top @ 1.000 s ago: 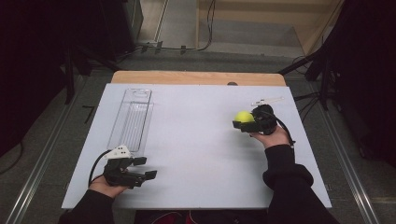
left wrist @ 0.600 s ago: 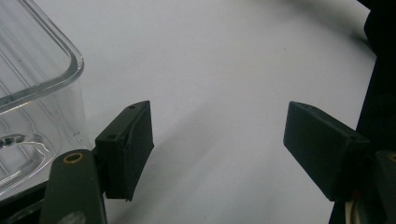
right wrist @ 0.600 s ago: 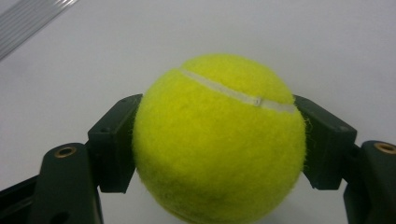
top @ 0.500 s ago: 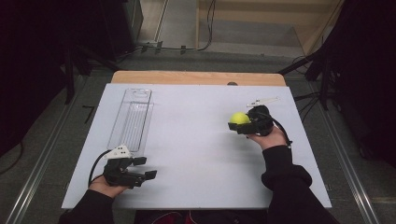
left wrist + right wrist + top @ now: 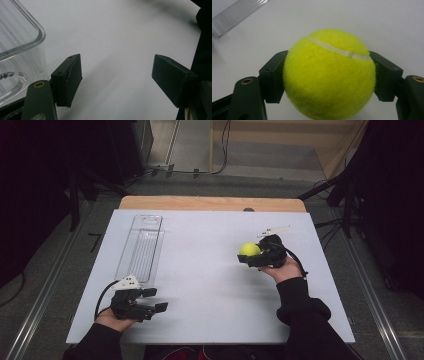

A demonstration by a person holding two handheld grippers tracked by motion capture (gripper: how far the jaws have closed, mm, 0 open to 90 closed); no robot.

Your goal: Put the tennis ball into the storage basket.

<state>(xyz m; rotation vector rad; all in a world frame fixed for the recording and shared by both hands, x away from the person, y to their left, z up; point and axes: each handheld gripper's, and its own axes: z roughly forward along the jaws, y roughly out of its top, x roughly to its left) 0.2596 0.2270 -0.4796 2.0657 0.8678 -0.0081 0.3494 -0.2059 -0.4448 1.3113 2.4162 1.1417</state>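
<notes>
A yellow-green tennis ball sits between the jaws of my right gripper, which is shut on it at the right of the white table. Both black pads press the ball's sides. A clear plastic tray lies lengthwise at the table's left. My left gripper rests near the front left edge, just in front of the tray's near end, open with nothing between its fingers.
A wooden strip runs along the table's far edge. Dark stands and cables flank the table on both sides. Bare white surface lies between the two grippers.
My right gripper has carried the ball a little to the left and toward the near side. The left gripper has stayed in place.
</notes>
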